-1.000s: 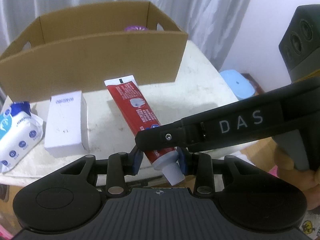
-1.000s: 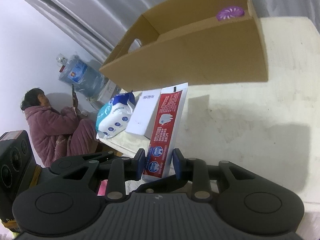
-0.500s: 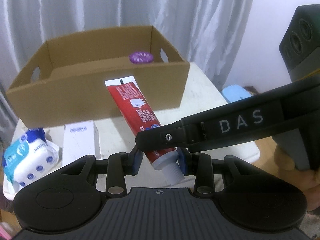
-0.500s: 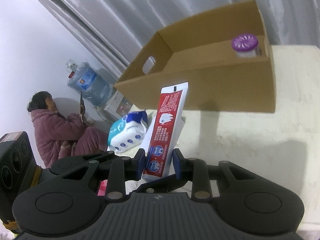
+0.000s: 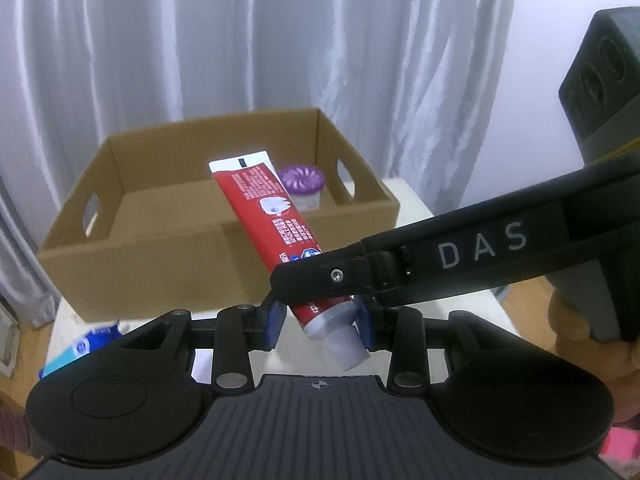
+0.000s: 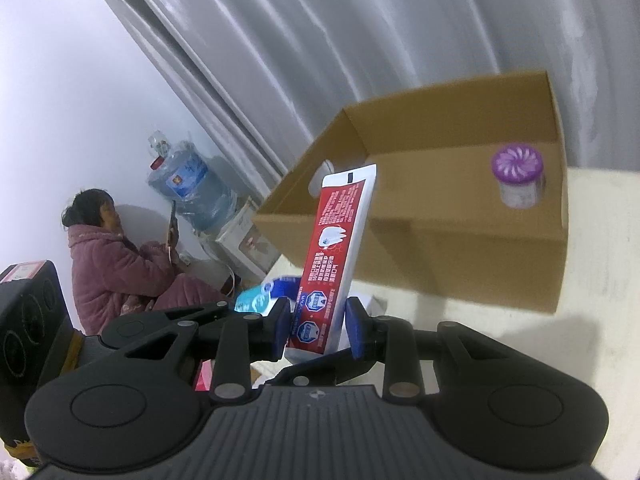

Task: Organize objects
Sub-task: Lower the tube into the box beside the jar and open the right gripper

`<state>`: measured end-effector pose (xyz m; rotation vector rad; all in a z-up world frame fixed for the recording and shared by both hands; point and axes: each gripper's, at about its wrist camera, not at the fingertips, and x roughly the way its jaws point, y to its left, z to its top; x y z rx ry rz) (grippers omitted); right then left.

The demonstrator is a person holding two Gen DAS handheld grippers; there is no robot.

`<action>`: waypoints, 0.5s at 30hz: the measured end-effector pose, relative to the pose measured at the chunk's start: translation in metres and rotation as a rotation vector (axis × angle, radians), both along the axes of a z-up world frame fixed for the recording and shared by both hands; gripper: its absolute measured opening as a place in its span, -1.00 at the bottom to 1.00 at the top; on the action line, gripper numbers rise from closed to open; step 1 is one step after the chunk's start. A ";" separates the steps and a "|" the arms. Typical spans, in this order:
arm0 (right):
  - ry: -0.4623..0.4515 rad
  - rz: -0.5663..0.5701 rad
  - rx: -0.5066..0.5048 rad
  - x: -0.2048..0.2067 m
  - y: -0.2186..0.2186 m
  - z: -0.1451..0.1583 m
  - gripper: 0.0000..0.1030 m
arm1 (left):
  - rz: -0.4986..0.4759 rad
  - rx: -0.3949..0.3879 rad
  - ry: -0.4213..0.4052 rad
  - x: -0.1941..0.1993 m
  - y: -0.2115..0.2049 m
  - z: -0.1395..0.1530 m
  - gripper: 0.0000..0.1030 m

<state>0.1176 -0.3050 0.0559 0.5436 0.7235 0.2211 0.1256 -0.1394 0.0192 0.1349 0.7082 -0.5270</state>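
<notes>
A curtain is filling the background of both views, and a table is carrying an open box whose near wall is hiding part of its floor. A jar with a purple lid is standing inside the box at its right rear corner; its base is partly masked by the tube in the left wrist view. A person is sitting at the left edge of the right wrist view, cut off below by the gripper body. A wipes pack is showing only as a blue and white sliver behind the fingers, and its print is too blurred to read. The tube is being held clear of the table, its flat sealed end pointing up toward the box. The left gripper is clamping the tube at the shoulder just above the cap, with the cap projecting below the pads. The right gripper is clamping the same tube slightly higher on the body, its finger crossing the left view and hiding that section.
</notes>
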 end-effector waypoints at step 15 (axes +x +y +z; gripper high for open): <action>-0.010 0.030 -0.022 0.062 -0.025 0.016 -0.36 | 0.010 -0.031 -0.005 0.067 -0.003 0.018 -0.31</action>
